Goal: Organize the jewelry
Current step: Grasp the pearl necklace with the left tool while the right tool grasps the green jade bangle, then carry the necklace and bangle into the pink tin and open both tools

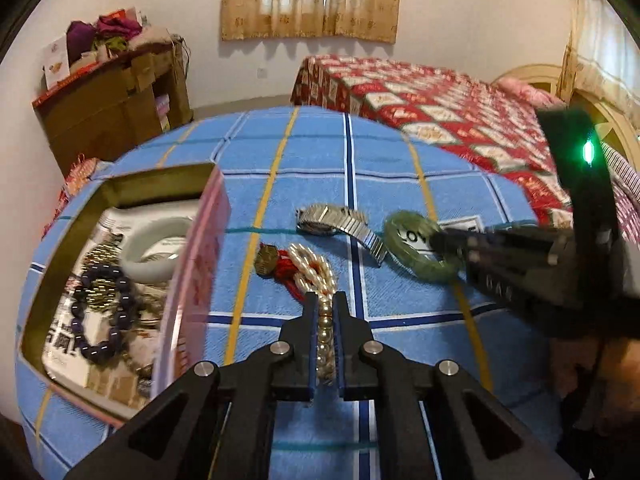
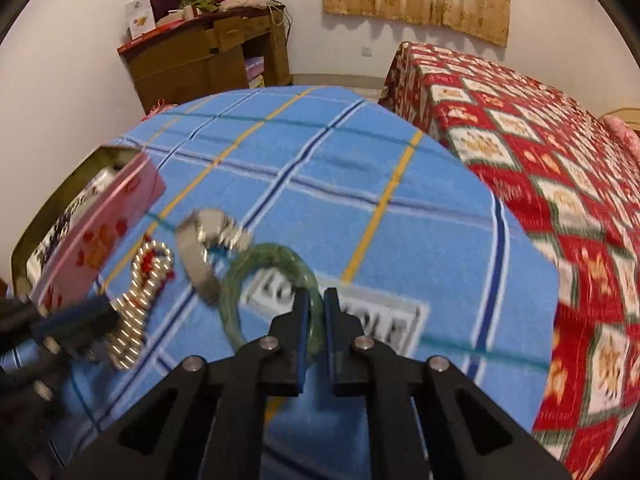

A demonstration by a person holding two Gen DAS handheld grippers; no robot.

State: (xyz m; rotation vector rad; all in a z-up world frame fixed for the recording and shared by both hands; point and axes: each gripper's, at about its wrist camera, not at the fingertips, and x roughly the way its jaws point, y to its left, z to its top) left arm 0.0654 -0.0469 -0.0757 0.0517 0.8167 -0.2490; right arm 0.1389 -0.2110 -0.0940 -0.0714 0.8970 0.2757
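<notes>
Both grippers are clamped on jewelry lying on the blue plaid cloth (image 1: 304,168). The left gripper (image 1: 326,308) pinches the pearl bead strand (image 1: 316,268), just right of the open pink tin (image 1: 192,280); the right gripper (image 2: 314,312) grips the rim of the green jade bangle (image 2: 240,276), farther right of the tin.

Lift each piece straight up before swinging toward the tin, so the strand's loose loops and red tassel (image 1: 286,266) don't drag. The steel watch (image 1: 340,222) lies between strand and bangle, touching the bangle's edge, and may snag. The tin already holds a white bangle (image 1: 156,244) and dark beads (image 1: 100,312), so space is tight.
</notes>
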